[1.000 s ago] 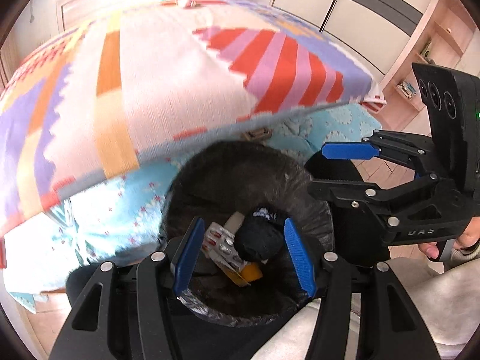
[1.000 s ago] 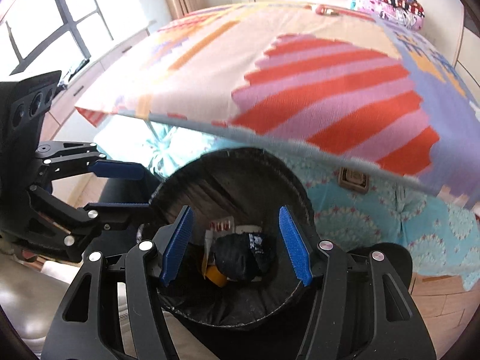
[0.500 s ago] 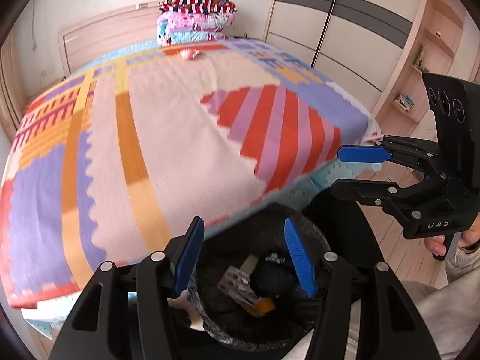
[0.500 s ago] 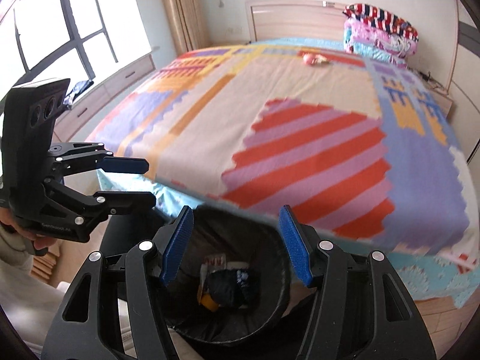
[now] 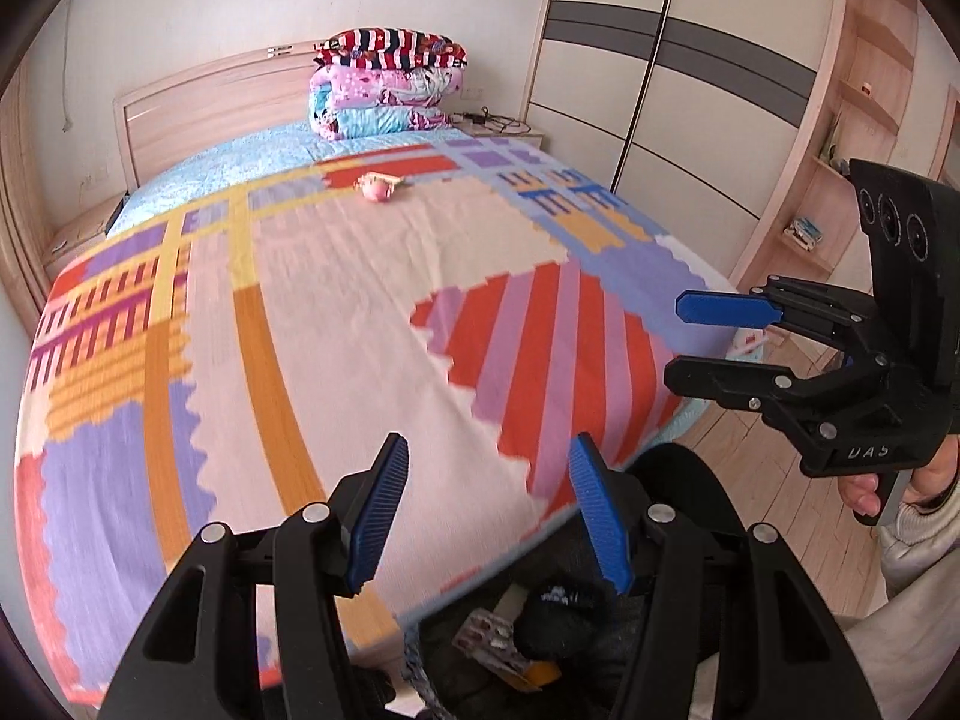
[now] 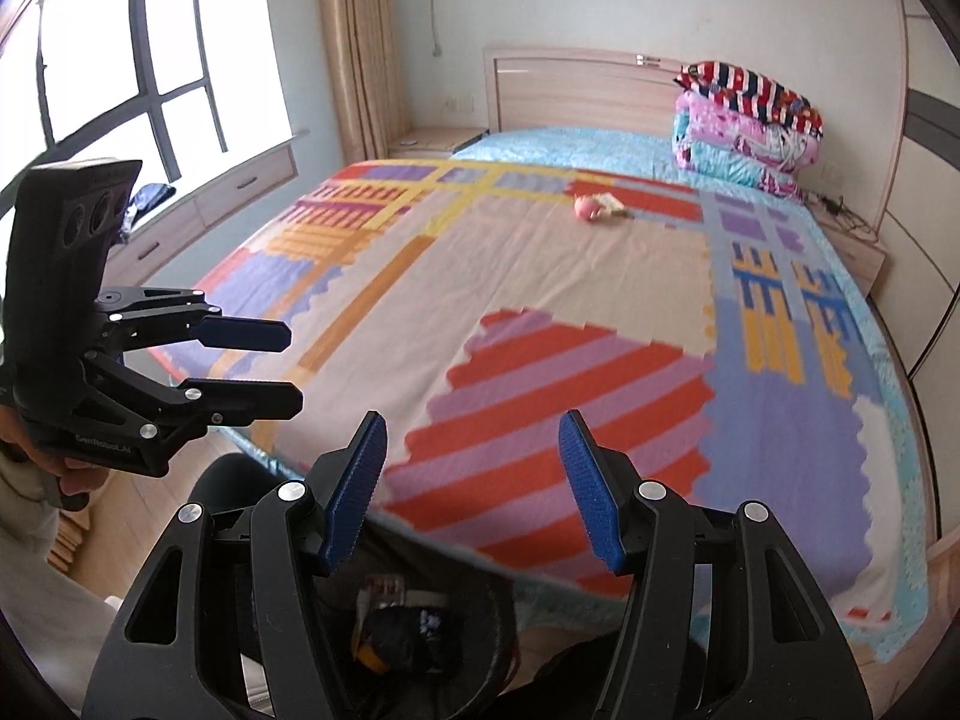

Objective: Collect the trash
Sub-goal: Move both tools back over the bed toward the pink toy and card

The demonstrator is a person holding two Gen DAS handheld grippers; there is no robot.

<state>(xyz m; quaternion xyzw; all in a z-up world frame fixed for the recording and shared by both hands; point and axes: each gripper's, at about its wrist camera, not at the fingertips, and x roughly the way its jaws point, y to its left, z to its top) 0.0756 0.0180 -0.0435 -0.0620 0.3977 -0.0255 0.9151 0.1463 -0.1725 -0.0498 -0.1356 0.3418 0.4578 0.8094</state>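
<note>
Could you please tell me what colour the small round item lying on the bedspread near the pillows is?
The small round item is pink, seen best from the right wrist.

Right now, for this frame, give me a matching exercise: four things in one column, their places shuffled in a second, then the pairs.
Things:
1. pink item
2. folded quilts
3. trash bin
4. wardrobe

Places:
A. on the floor at the foot of the bed
B. stacked by the headboard
C. along the wall beside the bed
D. lying on the bedspread, toward the far end

Pairs: 1-D, 2-B, 3-A, 4-C
</note>
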